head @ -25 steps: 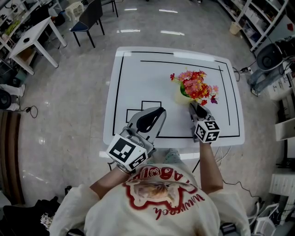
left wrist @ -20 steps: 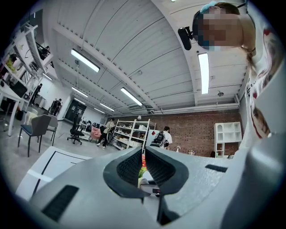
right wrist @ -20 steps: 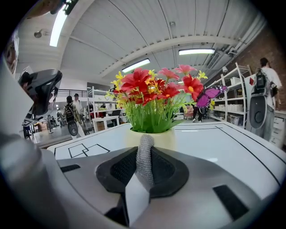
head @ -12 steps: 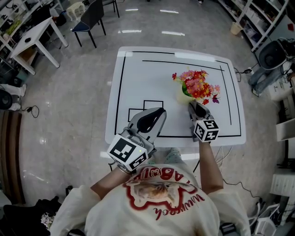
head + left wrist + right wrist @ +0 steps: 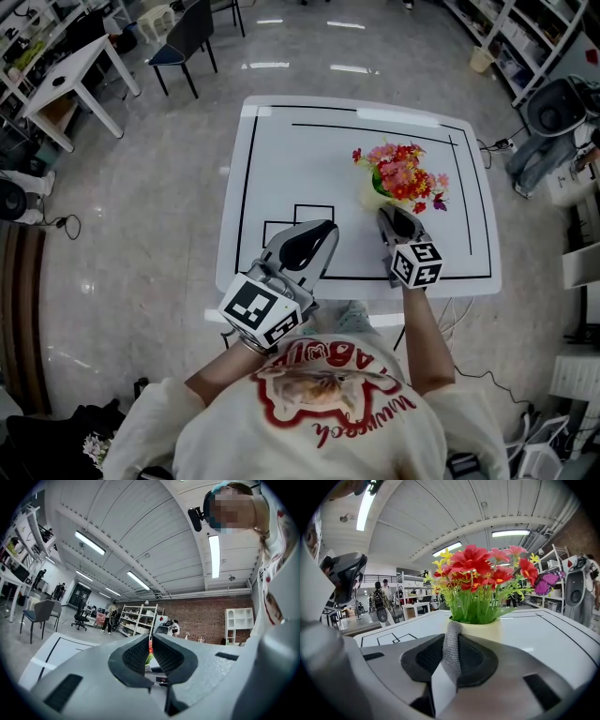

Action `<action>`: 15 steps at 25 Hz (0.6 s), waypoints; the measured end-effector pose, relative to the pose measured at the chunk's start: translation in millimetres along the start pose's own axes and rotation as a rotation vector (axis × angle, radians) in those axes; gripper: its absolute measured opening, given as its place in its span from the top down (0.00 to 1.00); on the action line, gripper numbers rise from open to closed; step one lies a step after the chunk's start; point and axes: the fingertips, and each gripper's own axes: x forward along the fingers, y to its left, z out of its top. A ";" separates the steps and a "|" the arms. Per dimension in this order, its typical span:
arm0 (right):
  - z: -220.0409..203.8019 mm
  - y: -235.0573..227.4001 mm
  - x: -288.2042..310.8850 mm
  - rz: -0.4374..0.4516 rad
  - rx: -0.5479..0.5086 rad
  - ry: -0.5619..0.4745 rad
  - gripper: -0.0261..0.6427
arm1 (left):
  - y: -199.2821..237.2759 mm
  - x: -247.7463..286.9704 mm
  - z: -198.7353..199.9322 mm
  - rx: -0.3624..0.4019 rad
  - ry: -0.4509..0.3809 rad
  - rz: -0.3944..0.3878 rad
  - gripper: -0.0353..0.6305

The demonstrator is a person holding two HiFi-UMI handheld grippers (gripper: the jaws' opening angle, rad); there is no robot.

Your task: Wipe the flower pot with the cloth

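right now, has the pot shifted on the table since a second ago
No. The pot stands in the same place on the table, just as near its right edge as before; only the view has drifted slightly.

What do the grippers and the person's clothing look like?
Both the left gripper and the right gripper have light grey, tapering shells with dark ribbed pads inside the fingers. Each carries a white cube printed with black square markers. The person wears a cream short-sleeved shirt with a red print.

Over the near edge of the table [image 5: 281, 159], the left hand-held gripper [image 5: 322, 231] points level, jaws together; the right hand-held gripper [image 5: 385, 215] tilts down, pinching the cloth [image 5: 451, 649].
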 end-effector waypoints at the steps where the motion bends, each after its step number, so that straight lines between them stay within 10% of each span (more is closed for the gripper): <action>1: 0.9 2.3 0.4 0.005 -0.001 -0.002 0.85 | -0.3 -0.1 0.1 0.000 0.000 0.000 0.94; 15: 104.4 83.3 -44.9 0.190 -0.033 -0.205 0.85 | 14.5 0.2 -2.3 0.004 0.012 0.044 0.94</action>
